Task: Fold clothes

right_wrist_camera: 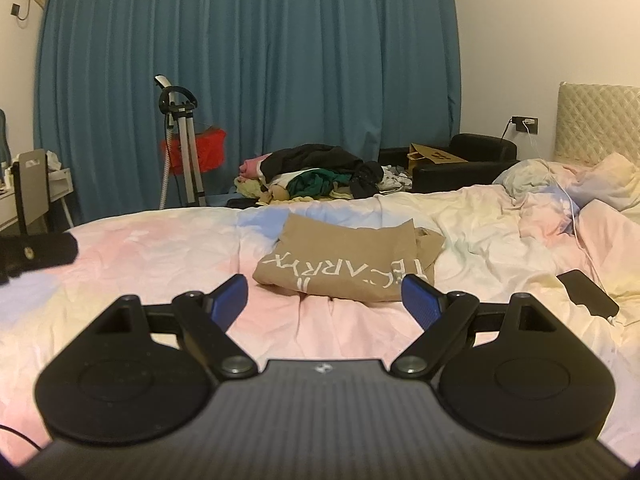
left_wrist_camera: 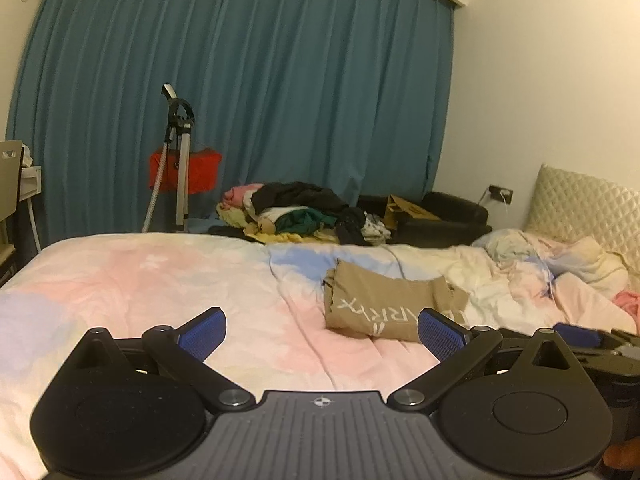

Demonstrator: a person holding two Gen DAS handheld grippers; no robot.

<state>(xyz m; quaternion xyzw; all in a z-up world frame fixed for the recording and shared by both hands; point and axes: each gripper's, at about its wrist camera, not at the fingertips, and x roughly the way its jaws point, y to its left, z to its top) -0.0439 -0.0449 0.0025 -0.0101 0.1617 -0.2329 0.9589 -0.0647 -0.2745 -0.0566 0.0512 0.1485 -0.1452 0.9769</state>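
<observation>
While both tools gape, folded tan shirt (right_wrist_camera: 344, 264) shows white lettering.

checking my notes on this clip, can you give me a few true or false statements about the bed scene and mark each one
1. The tan shirt lies folded on the bed. True.
2. The right gripper is clamped on the shirt. False: its jaws stand open and hold nothing.
3. The left gripper is open and empty. True.
4. The pile of clothes sits in front of the folded shirt, nearer the grippers. False: it lies beyond the shirt, at the far edge by the curtain.
5. A dark phone lies on the bed to the right of the shirt. True.
6. The curtain is red. False: it is blue.
</observation>
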